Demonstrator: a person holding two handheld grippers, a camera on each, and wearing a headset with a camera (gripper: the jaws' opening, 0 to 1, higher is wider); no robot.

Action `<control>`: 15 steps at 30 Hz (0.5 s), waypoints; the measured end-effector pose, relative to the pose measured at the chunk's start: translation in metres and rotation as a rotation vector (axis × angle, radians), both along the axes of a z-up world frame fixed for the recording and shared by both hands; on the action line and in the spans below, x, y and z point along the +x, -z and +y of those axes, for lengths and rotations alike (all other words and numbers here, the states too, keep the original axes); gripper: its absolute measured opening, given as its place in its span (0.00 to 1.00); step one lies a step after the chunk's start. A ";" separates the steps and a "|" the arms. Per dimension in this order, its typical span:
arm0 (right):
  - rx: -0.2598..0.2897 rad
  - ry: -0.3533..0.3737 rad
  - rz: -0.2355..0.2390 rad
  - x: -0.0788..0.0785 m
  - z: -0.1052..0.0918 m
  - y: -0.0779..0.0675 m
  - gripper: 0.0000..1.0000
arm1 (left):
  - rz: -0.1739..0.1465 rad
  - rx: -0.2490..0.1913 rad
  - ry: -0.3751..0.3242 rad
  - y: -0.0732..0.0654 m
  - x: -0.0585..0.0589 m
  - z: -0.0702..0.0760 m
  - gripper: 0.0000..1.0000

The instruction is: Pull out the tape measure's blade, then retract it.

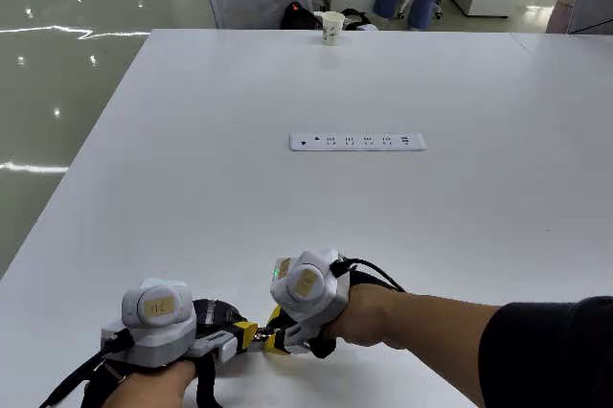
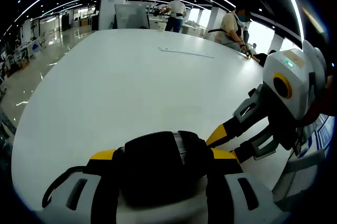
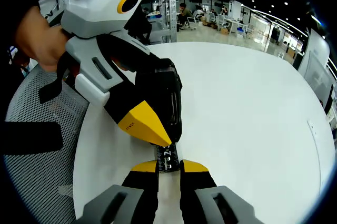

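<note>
**Jaws grip tape measure (image 2: pixel 163 174) at both ends**

At the white table's (image 1: pixel 192 188) near edge, the left gripper (image 2: pixel 164 156) clamps the black case; the right gripper (image 3: pixel 168 168) pinches the blade (image 3: pixel 166 155) at its tip. The short blade runs sideways between them. A power strip (image 1: pixel 357 142) lies mid-table, a paper cup (image 1: pixel 331 27) at the far edge.

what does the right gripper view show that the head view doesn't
Right gripper view: printed numbers on the blade, which the right tongs pinch, and a mesh chair beside the table. Head view: a power strip mid-table and a paper cup at the far edge. Shared: the left tongs clamped on the black tape measure case, both tongs meeting over the white table.
</note>
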State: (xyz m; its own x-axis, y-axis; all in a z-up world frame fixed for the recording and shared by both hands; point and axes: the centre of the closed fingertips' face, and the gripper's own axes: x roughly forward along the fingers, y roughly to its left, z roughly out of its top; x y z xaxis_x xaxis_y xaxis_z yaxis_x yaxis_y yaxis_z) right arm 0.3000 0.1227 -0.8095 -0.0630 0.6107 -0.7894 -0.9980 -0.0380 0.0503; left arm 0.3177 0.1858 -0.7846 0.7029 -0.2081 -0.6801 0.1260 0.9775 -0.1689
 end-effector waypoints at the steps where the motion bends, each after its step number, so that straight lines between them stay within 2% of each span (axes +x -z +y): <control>1: 0.001 -0.002 -0.002 0.000 0.001 0.000 0.12 | 0.000 0.000 0.000 0.000 0.000 0.000 0.62; 15: 0.022 0.004 0.009 -0.002 0.008 -0.002 0.12 | 0.002 -0.003 0.000 -0.001 0.000 0.000 0.62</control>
State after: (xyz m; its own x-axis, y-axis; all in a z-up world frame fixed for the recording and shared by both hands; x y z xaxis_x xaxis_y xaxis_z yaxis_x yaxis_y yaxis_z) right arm 0.2980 0.1311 -0.8080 -0.0672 0.6284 -0.7750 -0.9977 -0.0351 0.0580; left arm 0.3179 0.1862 -0.7841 0.7016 -0.2105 -0.6808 0.1258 0.9770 -0.1724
